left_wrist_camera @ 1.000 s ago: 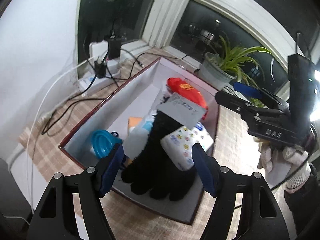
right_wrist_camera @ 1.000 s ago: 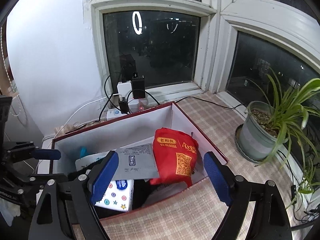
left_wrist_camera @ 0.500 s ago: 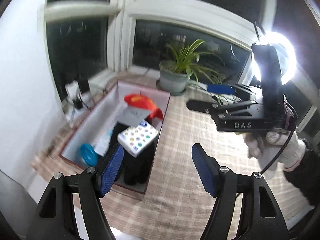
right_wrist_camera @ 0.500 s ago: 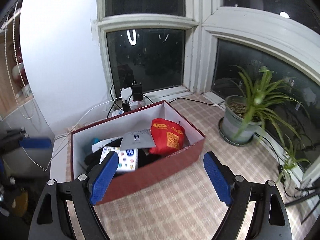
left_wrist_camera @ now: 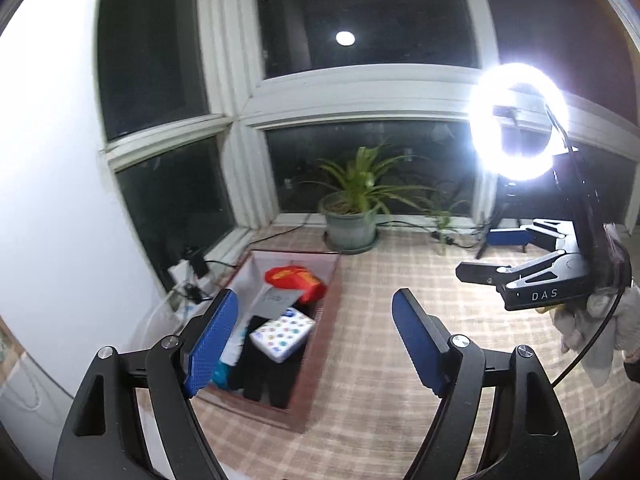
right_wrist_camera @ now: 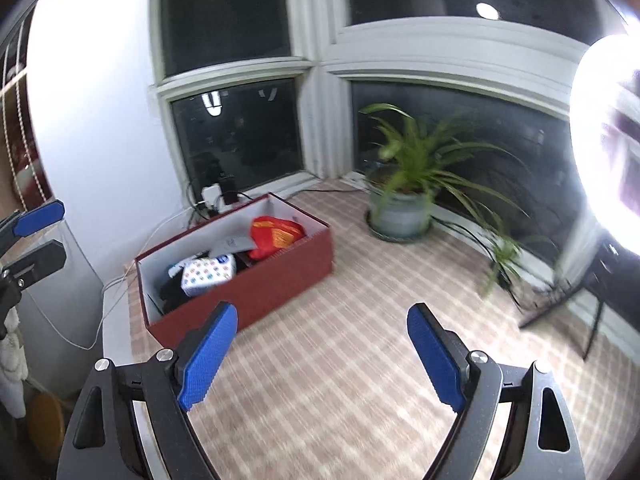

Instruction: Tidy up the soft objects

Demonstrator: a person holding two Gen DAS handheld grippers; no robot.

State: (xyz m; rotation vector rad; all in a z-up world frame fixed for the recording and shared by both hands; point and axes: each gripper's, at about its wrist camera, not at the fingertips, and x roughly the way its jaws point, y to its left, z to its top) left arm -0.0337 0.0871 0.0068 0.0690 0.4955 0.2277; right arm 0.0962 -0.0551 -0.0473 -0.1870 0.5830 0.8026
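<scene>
The soft things lie packed in the dark red cardboard box [right_wrist_camera: 256,280]. The left tool [left_wrist_camera: 312,344] is opening, empty; the right tool [right_wrist_camera: 320,360] is apart, empty. Next, I think: rest.

Each tool is a black frame of two angular arms with triangular cut-outs, silver screw heads at the joints, and long blue pads with a fine dotted texture on the fingers. In the left wrist view the left tool [left_wrist_camera: 312,340] fills the foreground. The right tool [left_wrist_camera: 490,256] shows side-on there, with white letters "DAS" on its black body, a tall black block behind it and a thin black cable looping down. The hand [left_wrist_camera: 600,320] carrying it wears a pale knitted glove.
</scene>
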